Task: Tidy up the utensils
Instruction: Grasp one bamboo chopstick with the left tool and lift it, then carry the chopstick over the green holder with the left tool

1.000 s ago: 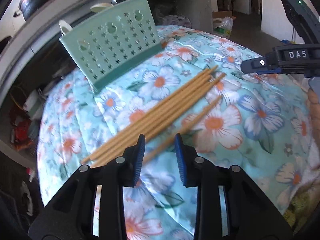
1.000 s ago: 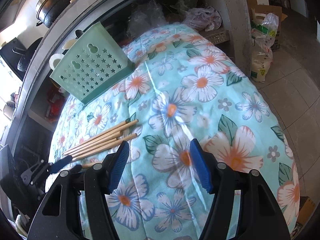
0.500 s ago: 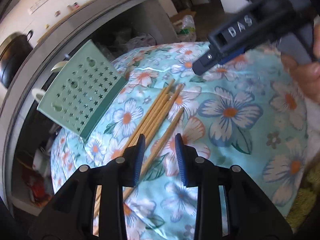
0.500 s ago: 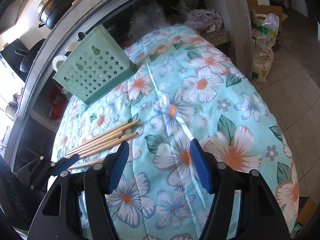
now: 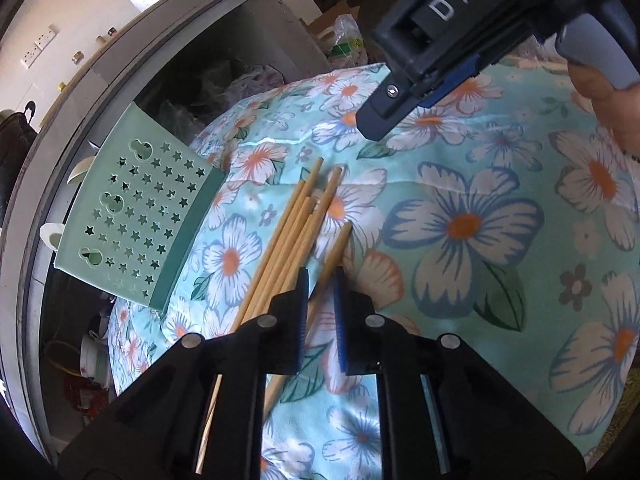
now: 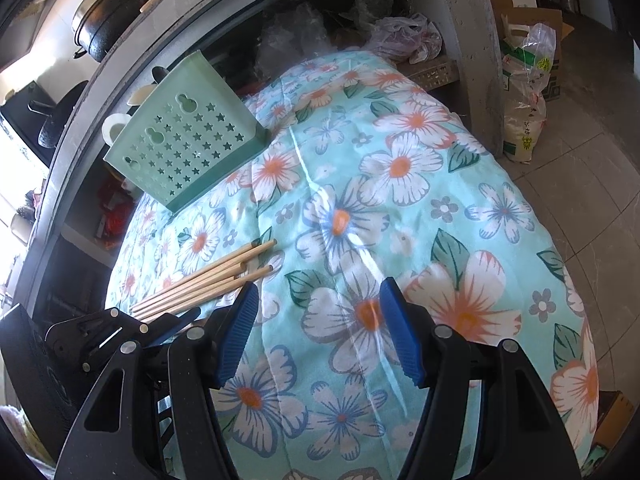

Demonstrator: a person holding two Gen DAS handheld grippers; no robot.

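The left tool (image 5: 320, 312) is closing its jaws around the lone chopstick (image 5: 334, 256) beside the bundle of chopsticks (image 5: 288, 240) on the floral worktop (image 5: 480, 240), the right tool (image 6: 318, 332) is hanging apart and empty, and the green holder (image 5: 136, 216) at far left is awaiting everything.

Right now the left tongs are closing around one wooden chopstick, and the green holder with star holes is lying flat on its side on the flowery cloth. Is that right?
Not quite. The green holder is not lying on its side: the right wrist view shows it standing on its base on the flowery cloth, open end up. The rest holds: the left tongs have just been closing around one wooden chopstick.
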